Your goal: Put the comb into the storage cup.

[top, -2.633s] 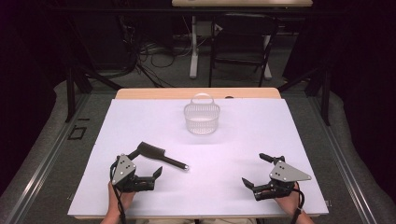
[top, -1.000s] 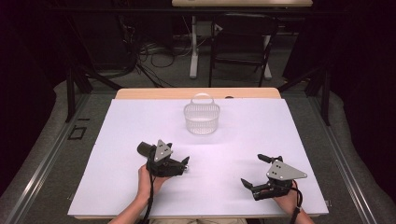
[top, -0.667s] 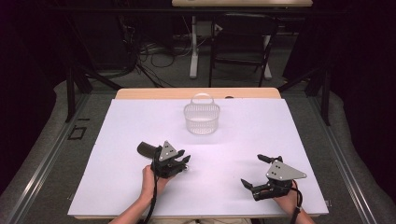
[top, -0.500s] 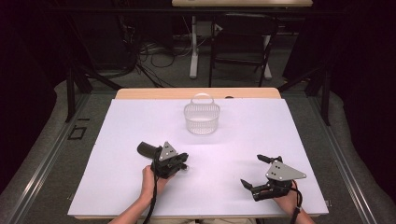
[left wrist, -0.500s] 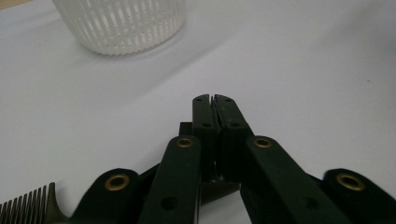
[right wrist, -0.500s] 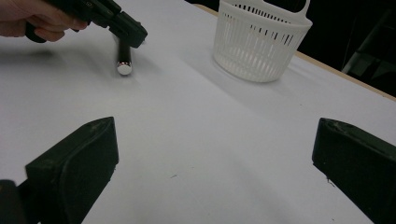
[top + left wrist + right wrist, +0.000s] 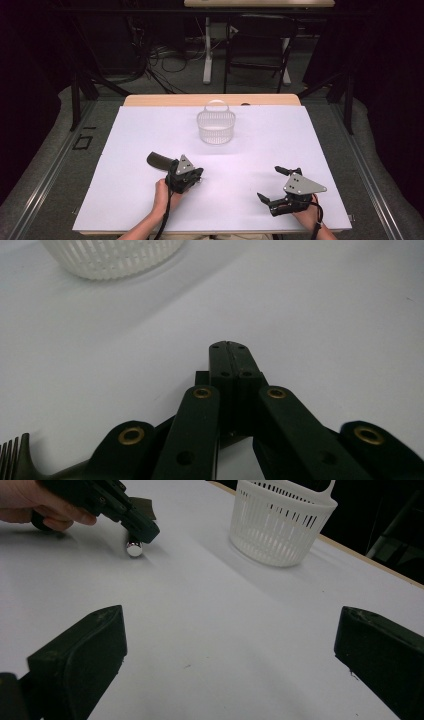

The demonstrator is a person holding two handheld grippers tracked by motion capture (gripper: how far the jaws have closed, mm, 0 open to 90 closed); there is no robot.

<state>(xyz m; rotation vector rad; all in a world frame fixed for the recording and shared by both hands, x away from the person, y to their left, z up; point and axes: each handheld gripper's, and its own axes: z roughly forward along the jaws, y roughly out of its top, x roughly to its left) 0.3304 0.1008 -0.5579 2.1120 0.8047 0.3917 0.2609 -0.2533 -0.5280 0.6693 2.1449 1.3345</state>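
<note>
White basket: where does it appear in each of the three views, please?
High view: the white basket stands at the centre, slightly above the middle.
Left gripper view: top left corner, cut off by the frame.
Right gripper view: upper right.
Shared landmark: the left claw, shut, which all three views show.

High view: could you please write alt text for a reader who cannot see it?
A person's left gripper, jaws shut, rests over the thin end of a black comb on a white table. The right gripper lies open to the right, and a white slotted basket stands farther back.
</note>
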